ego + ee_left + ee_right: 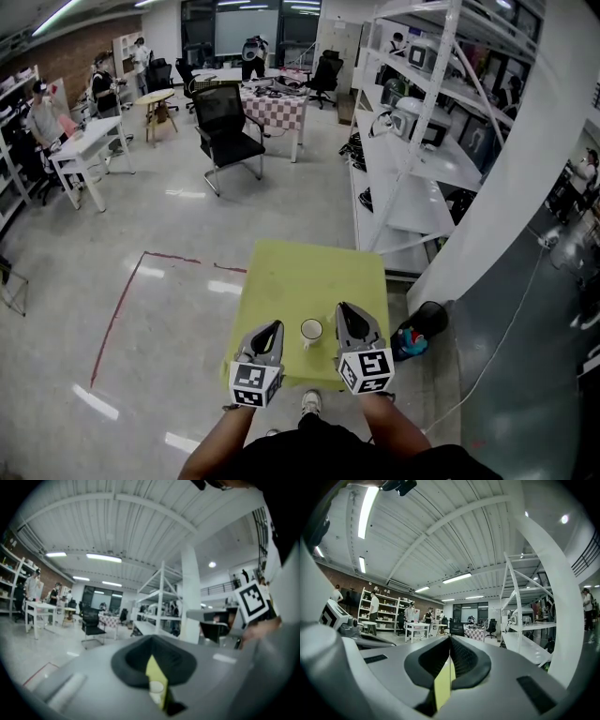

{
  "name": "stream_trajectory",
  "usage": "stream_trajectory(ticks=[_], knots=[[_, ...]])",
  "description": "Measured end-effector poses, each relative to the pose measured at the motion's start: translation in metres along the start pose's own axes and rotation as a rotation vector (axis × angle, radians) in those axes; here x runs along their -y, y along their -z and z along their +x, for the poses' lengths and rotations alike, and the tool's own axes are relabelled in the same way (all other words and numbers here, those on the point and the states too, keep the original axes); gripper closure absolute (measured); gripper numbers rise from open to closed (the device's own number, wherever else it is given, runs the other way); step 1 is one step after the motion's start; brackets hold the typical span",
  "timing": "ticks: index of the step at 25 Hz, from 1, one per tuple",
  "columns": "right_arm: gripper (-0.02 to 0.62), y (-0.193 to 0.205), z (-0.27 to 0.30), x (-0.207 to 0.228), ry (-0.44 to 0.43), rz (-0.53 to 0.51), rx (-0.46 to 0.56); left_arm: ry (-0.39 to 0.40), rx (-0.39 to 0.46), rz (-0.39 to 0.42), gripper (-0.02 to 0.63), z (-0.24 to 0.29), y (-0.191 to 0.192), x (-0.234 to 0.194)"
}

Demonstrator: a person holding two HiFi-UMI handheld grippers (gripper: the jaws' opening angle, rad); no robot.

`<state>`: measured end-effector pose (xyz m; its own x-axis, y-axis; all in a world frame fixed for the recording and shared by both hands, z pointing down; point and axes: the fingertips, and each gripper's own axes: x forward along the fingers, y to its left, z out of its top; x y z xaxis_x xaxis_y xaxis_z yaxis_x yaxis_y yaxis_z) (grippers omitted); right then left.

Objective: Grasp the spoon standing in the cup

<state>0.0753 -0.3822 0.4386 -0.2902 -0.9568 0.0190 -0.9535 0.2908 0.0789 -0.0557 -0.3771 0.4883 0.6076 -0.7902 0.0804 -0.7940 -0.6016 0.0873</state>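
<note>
Claws (275,326) (343,308) closed, flanking cup (311,330)

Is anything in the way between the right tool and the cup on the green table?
No, nothing visible is. The cup stands on the green table just left of the right tool, with only bare tabletop between them. The spoon is too small to make out.

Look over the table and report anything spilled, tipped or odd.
Nothing is spilled or tipped. The cup stands upright near the front edge of the green table, between the left gripper and right gripper. One oddity: no spoon shows in the cup, though it is too small to be sure.
</note>
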Motion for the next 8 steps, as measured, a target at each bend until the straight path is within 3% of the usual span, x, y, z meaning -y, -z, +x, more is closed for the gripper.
stream_trajectory(ticks=[8], knots=[[0.584,-0.0063,-0.0003,0.0011,0.013,-0.01,-0.002,0.022,-0.003,-0.014,0.6,0.0031,0.0043,0.0066]])
